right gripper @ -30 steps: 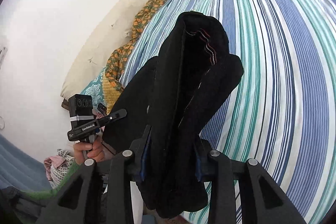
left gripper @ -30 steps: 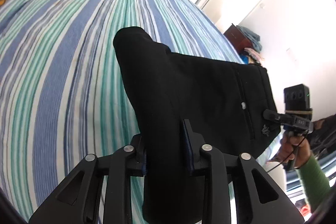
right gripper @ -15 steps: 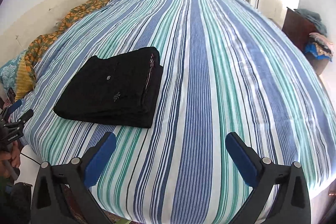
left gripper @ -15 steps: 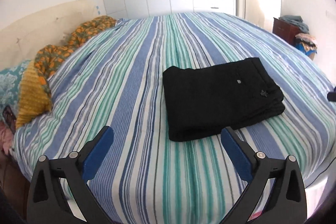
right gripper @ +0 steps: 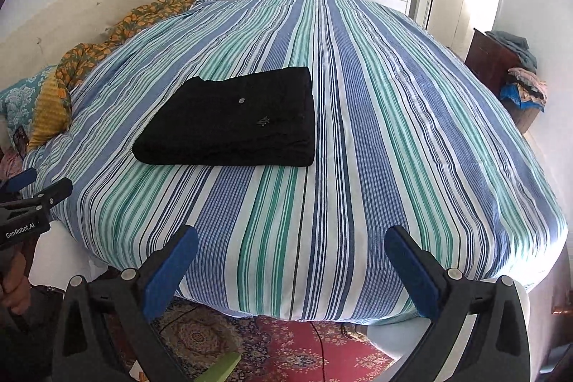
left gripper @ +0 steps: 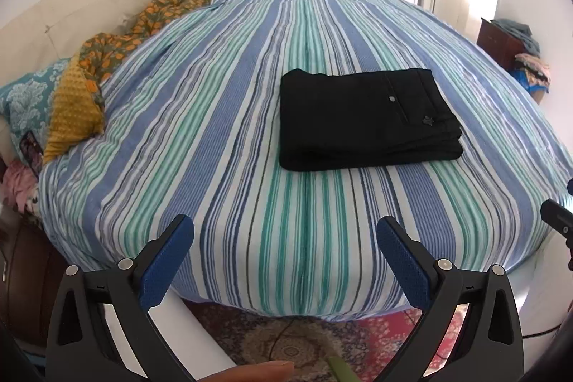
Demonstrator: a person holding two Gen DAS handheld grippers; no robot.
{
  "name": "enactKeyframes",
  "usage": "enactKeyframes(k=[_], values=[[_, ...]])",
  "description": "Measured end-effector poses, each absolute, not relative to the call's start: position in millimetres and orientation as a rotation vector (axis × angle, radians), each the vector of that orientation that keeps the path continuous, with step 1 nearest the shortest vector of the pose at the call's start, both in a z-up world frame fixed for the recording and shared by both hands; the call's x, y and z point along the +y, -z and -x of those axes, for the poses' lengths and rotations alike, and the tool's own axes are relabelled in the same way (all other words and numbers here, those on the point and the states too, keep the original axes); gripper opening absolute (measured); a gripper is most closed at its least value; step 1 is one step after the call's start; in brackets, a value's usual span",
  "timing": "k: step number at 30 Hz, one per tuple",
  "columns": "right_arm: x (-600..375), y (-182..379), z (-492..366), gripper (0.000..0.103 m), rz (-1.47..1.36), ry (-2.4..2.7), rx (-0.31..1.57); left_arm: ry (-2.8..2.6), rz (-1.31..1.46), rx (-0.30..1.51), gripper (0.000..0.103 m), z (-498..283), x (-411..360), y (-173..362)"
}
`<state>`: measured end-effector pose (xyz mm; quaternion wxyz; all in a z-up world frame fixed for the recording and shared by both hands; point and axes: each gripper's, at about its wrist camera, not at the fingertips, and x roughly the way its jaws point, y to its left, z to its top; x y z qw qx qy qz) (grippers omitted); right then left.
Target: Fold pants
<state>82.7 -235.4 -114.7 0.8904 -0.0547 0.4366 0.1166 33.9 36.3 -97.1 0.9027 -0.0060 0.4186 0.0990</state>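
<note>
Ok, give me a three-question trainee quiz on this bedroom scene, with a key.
1. True or false: the pants lie folded flat on the bed.
2. Which gripper holds cloth? A) left gripper B) right gripper C) neither
3. Fill in: both grippers' jaws stand ____.

Key: 1 true; 2 C; 3 open.
</note>
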Motion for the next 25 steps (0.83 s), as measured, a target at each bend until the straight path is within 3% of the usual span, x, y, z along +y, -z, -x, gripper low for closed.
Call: enactKeyframes(k=[25], values=[[-222, 118, -72, 0.103, 0.138, -0.249, 0.893, -0.207, 0.005, 0.833, 0.102, -19, 27, 98]])
